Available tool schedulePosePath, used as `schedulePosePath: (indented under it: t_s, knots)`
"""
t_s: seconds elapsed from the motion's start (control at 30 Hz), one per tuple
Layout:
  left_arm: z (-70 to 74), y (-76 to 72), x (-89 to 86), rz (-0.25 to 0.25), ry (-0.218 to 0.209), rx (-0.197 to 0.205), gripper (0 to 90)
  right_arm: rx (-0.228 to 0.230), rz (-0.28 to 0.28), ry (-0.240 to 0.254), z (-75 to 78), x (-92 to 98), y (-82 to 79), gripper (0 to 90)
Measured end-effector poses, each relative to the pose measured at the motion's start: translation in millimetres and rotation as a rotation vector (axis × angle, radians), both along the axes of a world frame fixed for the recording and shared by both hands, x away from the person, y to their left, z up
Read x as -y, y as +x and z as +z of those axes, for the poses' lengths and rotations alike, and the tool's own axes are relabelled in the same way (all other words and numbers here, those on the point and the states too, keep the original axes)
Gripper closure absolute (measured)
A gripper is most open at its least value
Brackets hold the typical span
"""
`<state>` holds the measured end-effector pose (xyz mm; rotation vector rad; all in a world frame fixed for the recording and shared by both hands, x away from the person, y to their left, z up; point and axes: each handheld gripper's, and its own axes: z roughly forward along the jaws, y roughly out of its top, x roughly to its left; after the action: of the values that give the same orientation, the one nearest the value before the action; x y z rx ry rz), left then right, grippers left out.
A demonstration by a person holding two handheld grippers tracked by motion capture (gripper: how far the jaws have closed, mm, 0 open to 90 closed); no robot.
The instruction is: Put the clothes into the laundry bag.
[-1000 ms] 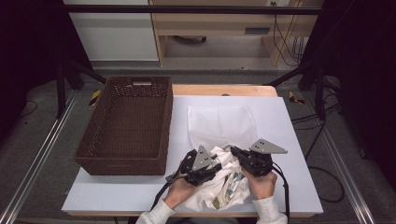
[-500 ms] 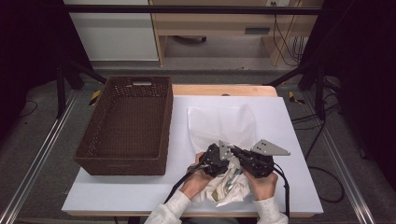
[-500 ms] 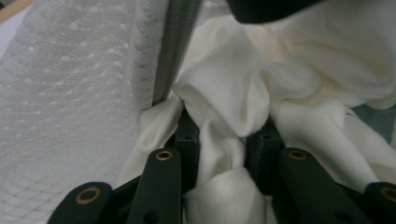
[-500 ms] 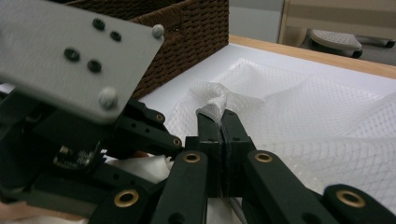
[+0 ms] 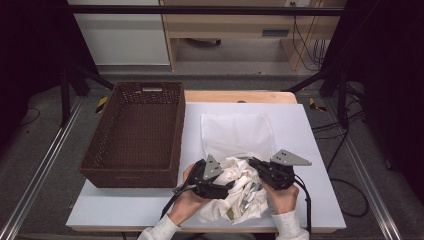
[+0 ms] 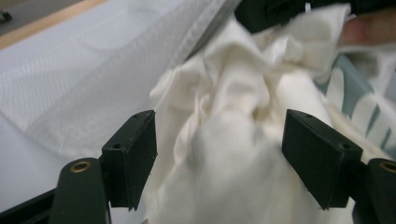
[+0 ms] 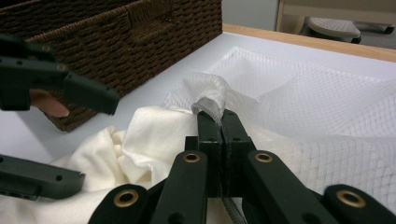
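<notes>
Right gripper view: right hand-held gripper (image 7: 218, 116) pinches mesh laundry bag (image 7: 299, 98) rim, near counter front edge. Left hand-held gripper (image 6: 219, 154) just opened wide around cream garment (image 6: 233, 140) (not pressing). Next: regrip, stuff deeper.

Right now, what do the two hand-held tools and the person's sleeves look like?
Both the left tool and the right tool are black, each topped by a grey three-cornered plate and trailing a black cable. Their jaws are flat black blocks on arms with brass-coloured rivets. The person wears white sleeves.
</notes>
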<state>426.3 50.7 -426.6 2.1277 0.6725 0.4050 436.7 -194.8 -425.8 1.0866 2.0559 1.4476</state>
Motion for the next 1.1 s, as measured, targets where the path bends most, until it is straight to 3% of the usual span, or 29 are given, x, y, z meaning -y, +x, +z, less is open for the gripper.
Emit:
schedulePosePath:
  t_s: [0.07, 0.13, 0.17, 0.23, 0.3, 0.4, 0.53, 0.6, 0.67, 0.87, 0.97, 1.03, 1.1]
  knots:
    - [-13.5, 3.1, -2.4, -0.011, -0.027, -0.046, 32.1, -0.003, 0.000, 0.001, -1.3, -0.1, 0.9, 89.0]
    - [-22.3, 7.0, -1.2, -0.034, -0.081, -0.101, 47.2, -0.006, 0.000, -0.001, -1.8, -1.3, 0.8, 89.0]
    - [-25.6, 7.7, 1.3, -0.038, -0.096, -0.108, 55.3, -0.005, 0.002, -0.003, -1.9, -1.7, 0.7, 89.0]
    - [-25.8, 3.9, 7.0, -0.032, -0.089, -0.075, 68.1, -0.006, 0.001, -0.006, -2.4, -1.8, 1.1, 89.0]
    - [-19.9, -2.8, 11.7, -0.033, -0.082, -0.037, 74.0, -0.008, -0.001, -0.006, -2.7, -1.6, 1.8, 89.0]
    - [-5.7, -10.3, 18.3, -0.062, -0.111, -0.006, 75.9, -0.009, 0.004, -0.006, -3.4, -2.7, 1.8, 89.0]
    - [3.3, -7.6, 40.6, -0.072, -0.066, 0.030, 75.8, -0.003, 0.006, 0.003, -4.1, -4.3, 1.8, 89.1]
    - [1.3, -1.0, 52.6, -0.064, -0.016, 0.043, 75.8, 0.000, 0.004, 0.008, -4.1, -3.3, 1.4, 89.0]
    - [-5.3, 8.3, 63.2, -0.043, 0.030, 0.027, 75.7, 0.008, 0.005, 0.020, -2.5, -0.7, 1.0, 89.0]
    - [-18.7, 31.6, 77.3, 0.022, 0.084, 0.018, 75.9, 0.031, 0.020, 0.035, 7.3, 2.2, -3.5, 89.0]
    - [-21.3, 35.1, 76.9, 0.040, 0.057, 0.005, 74.6, 0.025, 0.023, 0.017, 4.8, -0.6, -3.5, 89.0]
    - [-22.0, 33.9, 71.7, 0.044, 0.013, 0.005, 72.1, 0.014, 0.022, 0.019, 3.3, 0.1, -2.7, 89.1]
    - [-19.4, 32.2, 62.2, 0.034, -0.038, -0.009, 62.9, 0.013, 0.012, 0.008, 2.0, 0.9, -2.0, 89.1]
